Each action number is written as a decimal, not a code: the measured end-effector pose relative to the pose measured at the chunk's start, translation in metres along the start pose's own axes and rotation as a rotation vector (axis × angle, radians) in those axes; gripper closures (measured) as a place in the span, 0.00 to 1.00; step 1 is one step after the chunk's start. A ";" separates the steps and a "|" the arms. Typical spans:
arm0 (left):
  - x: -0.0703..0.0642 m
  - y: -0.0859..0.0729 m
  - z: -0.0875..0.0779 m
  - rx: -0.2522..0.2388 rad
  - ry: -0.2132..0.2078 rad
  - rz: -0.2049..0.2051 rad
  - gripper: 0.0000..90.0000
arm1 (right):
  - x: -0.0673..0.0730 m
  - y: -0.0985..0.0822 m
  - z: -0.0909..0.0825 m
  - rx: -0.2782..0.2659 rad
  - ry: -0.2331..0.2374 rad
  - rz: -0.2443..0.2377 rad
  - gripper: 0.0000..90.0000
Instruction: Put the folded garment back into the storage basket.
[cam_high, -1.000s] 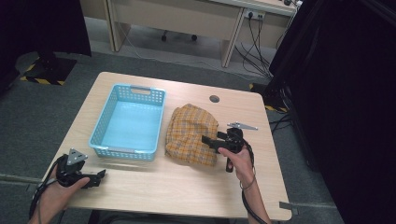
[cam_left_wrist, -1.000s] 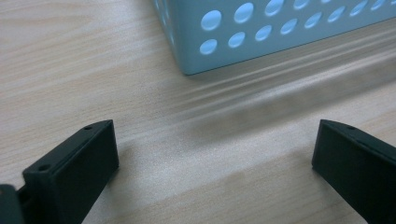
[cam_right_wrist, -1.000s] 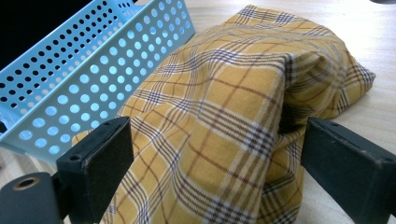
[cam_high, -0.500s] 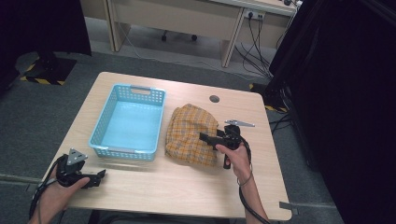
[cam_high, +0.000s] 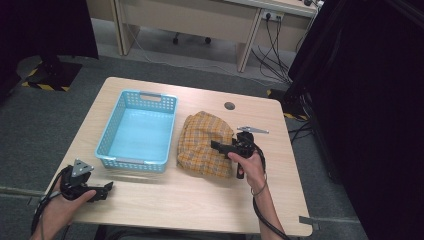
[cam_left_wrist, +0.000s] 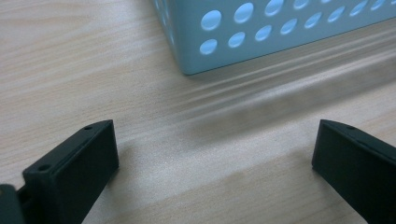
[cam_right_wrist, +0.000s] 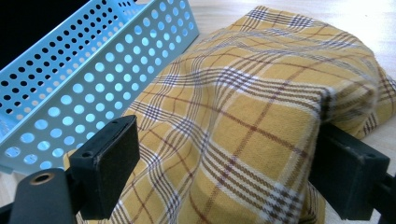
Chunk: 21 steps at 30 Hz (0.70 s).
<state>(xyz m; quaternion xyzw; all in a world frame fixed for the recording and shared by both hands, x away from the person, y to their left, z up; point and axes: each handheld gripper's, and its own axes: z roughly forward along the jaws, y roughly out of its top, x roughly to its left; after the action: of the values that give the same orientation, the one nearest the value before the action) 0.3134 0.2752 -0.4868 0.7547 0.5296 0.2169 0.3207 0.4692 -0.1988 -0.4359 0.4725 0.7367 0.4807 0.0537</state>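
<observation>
A yellow plaid cloth (cam_high: 202, 140) lies bunched on the wooden table (cam_high: 200, 205), just right of a light blue perforated basket (cam_high: 150, 96). My right gripper (cam_high: 216, 146) reaches over the cloth's right side from the right. In the right gripper view a fold of the cloth (cam_right_wrist: 261, 93) bulges between the jaws of the right gripper (cam_right_wrist: 224, 172), which have just been closing; the fabric does not look pinched. My left gripper (cam_high: 106, 190) rests low at the table's front left, open. In its own view the left gripper (cam_left_wrist: 215, 163) has bare wood between the jaws, with the basket's corner (cam_left_wrist: 280, 37) ahead.
The basket (cam_right_wrist: 93, 70) is empty. A small round cable hole (cam_high: 229, 106) sits near the table's far edge. A dark curtain stands to the right of the table, and desks and cables lie beyond it.
The right gripper has edged slightly left over the cloth. The left hand and gripper have stayed put.
</observation>
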 end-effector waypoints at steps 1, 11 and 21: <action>0.000 0.000 0.000 0.000 0.000 0.000 0.00 | 0.000 0.000 0.001 0.000 0.000 -0.001 0.17; 0.000 0.000 0.000 0.000 0.000 0.000 0.00 | -0.001 0.001 0.007 0.013 0.001 -0.002 0.19; 0.000 0.000 0.000 0.000 0.000 0.000 0.00 | -0.001 0.002 0.014 0.024 0.015 0.002 0.23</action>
<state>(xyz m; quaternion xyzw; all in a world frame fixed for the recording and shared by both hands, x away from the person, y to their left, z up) 0.3133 0.2752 -0.4868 0.7548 0.5297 0.2167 0.3207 0.4785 -0.1902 -0.4421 0.4704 0.7423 0.4753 0.0420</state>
